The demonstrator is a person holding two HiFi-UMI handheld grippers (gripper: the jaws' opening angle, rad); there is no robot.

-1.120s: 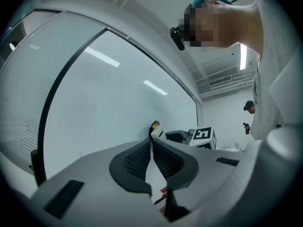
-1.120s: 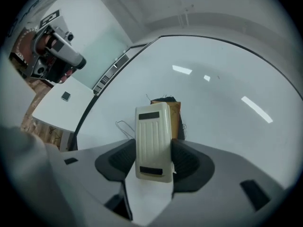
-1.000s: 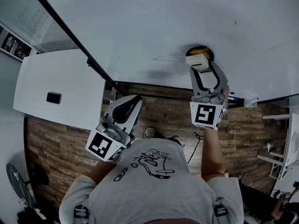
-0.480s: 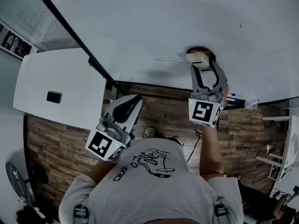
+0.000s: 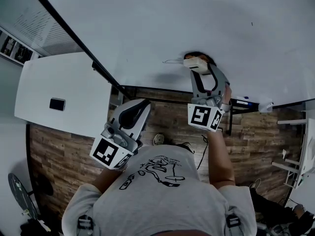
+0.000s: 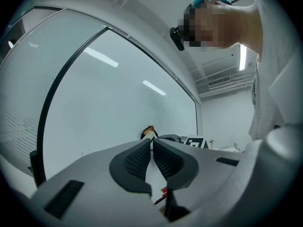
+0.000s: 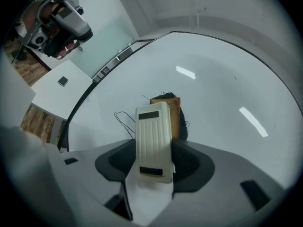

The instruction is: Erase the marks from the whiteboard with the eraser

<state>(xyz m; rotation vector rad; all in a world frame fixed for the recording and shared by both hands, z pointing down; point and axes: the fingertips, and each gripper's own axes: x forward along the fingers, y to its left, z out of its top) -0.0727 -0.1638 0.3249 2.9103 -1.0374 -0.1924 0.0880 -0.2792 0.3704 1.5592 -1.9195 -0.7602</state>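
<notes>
My right gripper (image 5: pixel 196 65) is shut on the eraser (image 7: pixel 153 140), a cream plastic block with a tan felt pad (image 7: pixel 173 112). The pad presses against the whiteboard (image 5: pixel 197 18). A thin black pen line (image 5: pixel 173 61) loops on the board just left of the eraser (image 5: pixel 195 63); the same pen line (image 7: pixel 124 122) shows in the right gripper view. Dark smudge shows round the pad's far edge. My left gripper (image 5: pixel 139 105) hangs low by my body, away from the board, jaws shut on nothing (image 6: pixel 152 150).
The whiteboard's black frame (image 5: pixel 74 36) runs diagonally at left. A white table (image 5: pixel 64 92) with a small dark phone (image 5: pixel 57 103) stands left. The board's tray (image 5: pixel 246 103) holds markers at right. Wooden floor lies below.
My right gripper has slid the eraser leftward along the board, closer to the pen line. The left gripper has stayed where it was.
</notes>
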